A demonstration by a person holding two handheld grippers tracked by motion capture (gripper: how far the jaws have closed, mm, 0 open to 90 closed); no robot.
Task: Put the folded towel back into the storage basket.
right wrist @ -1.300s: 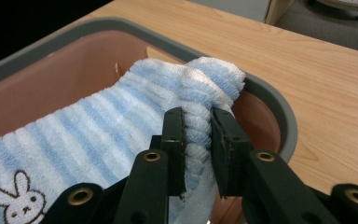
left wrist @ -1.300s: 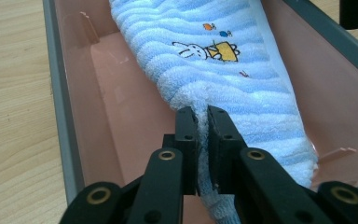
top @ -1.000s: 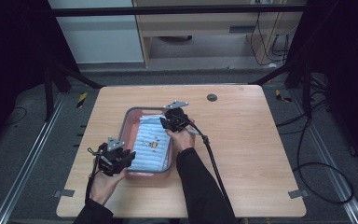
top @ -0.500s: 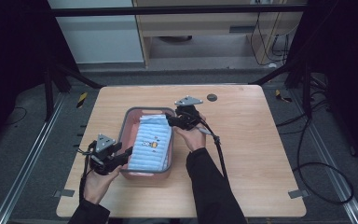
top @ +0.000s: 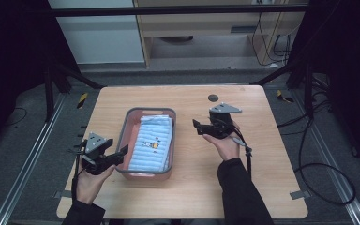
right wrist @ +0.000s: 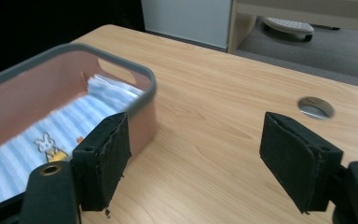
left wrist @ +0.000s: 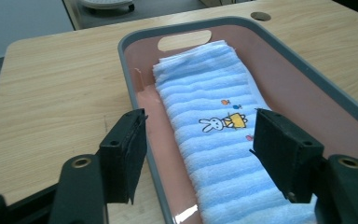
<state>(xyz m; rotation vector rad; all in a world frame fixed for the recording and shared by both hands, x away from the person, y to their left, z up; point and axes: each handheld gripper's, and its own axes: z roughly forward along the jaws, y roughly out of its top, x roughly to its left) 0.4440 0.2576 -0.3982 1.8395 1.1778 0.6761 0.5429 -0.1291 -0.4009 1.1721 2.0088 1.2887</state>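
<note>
**Obs 1:** Towel [top: 151,143], folded, blue striped with a rabbit print, is lying flat in the pink basin [top: 168,113] at centre frame of the high view. It is sitting along the basin's right half, likely so the fold stays neat against that wall.

**Obs 2:** Left gripper [top: 122,152] is hanging at lower left of the high view, jaws spread, holding nothing. In its own view the basin's near rim [left wrist: 142,116] is showing between the jaws. Probably lined up to steady or grab the rim, though I cannot tell whether it is touching.

**Obs 1:** Right gripper [top: 196,126] is sitting right of centre, over bare table [top: 262,154], well apart from the basin. Jaws spread, empty too.

**Obs 2:** Its view is looking past the basin's corner at the towel [right wrist: 37,144]; that edge is blurred.

**Obs 1:** Both are pointing toward the basin, so it seems the focus.

**Obs 2:** Cable hole [top: 213,98] is showing at upper centre, unused.
</note>
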